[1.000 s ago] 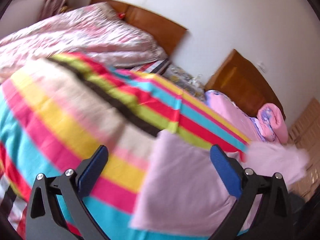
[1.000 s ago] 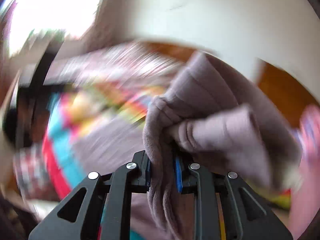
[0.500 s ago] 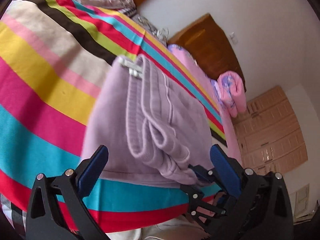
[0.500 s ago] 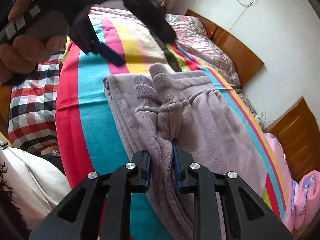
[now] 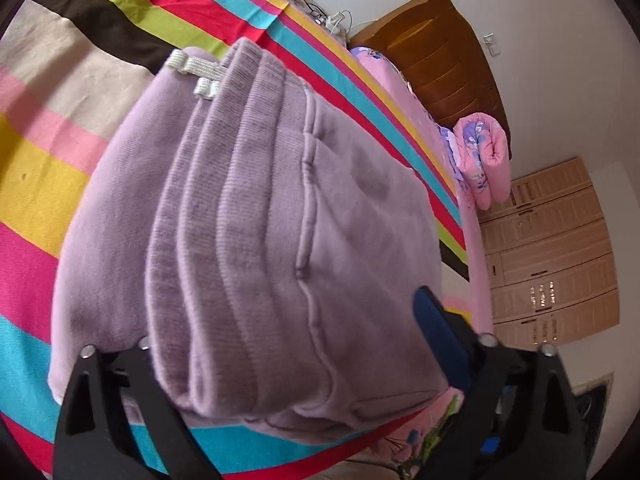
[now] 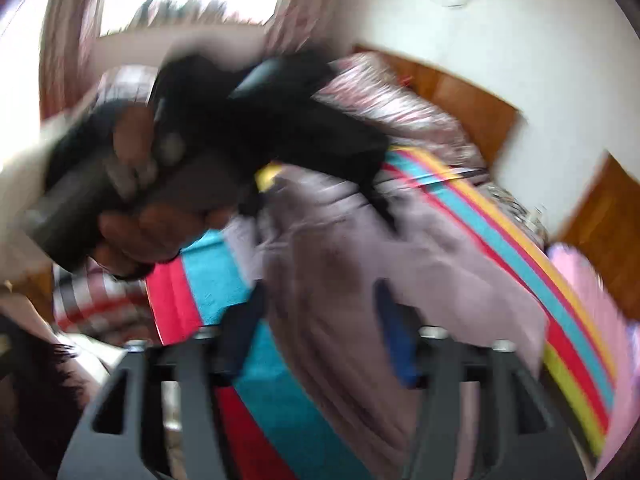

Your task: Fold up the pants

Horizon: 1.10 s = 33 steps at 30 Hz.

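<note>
The lilac pants lie folded in a thick stack on the striped blanket, a white elastic tab at their far corner. My left gripper has come down over the near end of the stack and its jaws are closing. The right blue pad stands beside the fabric, and the left finger is hidden under the fold. In the blurred right wrist view the pants lie below my right gripper, whose jaws are opening with no cloth pinched. A hand holding the left gripper is over the pants' far side.
A rolled pink floral quilt lies on a pink bed beyond the blanket, under a wooden headboard. A light wooden wardrobe stands at the right. A checked cloth hangs at the bed's near edge, and a floral duvet lies by the far headboard.
My right gripper let go of the pants fold and its jaws spread apart. My left gripper tipped down and moved in until the folded stack sits between its fingers.
</note>
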Each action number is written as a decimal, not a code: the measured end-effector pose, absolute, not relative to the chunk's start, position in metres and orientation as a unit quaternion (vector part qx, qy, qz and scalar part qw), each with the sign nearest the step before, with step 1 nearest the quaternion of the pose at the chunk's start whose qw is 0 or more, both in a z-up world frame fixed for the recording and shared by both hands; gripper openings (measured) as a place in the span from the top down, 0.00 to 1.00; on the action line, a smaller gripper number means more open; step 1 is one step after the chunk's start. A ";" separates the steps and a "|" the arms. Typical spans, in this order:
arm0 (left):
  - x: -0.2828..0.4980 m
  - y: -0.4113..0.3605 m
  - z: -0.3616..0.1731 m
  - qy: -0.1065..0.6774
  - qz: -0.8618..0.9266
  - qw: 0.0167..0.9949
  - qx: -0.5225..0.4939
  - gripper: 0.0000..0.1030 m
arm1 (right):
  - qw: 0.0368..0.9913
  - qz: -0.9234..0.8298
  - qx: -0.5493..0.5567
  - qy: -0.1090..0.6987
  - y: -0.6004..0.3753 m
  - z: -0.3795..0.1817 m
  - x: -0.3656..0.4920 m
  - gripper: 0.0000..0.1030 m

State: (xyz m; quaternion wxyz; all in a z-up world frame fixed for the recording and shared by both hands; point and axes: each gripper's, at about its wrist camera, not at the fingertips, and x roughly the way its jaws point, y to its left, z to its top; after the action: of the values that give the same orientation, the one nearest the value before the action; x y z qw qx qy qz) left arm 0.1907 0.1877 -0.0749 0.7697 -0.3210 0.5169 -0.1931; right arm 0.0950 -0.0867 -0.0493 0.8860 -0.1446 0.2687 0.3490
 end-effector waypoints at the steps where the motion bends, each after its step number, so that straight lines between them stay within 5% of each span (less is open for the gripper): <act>1: 0.190 0.189 -0.076 0.514 -0.193 0.771 -0.324 0.21 | 0.894 0.337 -0.113 0.273 -0.108 -0.047 0.095 0.24; 5: 0.187 0.199 -0.084 0.505 -0.188 0.772 -0.336 0.41 | 0.908 0.251 0.009 0.336 -0.205 -0.068 0.088 0.23; 15: 0.174 0.211 -0.071 0.487 -0.181 0.790 -0.325 0.70 | 0.910 0.144 -0.020 0.388 -0.206 -0.120 0.084 0.31; 25: 0.151 0.200 0.046 0.367 -0.259 0.851 -0.272 0.78 | 0.917 0.095 -0.097 0.375 -0.188 -0.127 0.089 0.30; 33: 0.145 0.276 -0.094 0.440 -0.181 0.803 -0.359 0.77 | 0.910 0.116 -0.067 0.393 -0.191 -0.133 0.096 0.24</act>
State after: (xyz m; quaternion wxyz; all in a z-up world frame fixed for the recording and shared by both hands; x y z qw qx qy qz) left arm 0.1449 0.2760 -0.0939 0.8030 -0.3593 0.4397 -0.1810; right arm 0.0958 -0.1907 -0.1334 0.9097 -0.0674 0.3930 0.1159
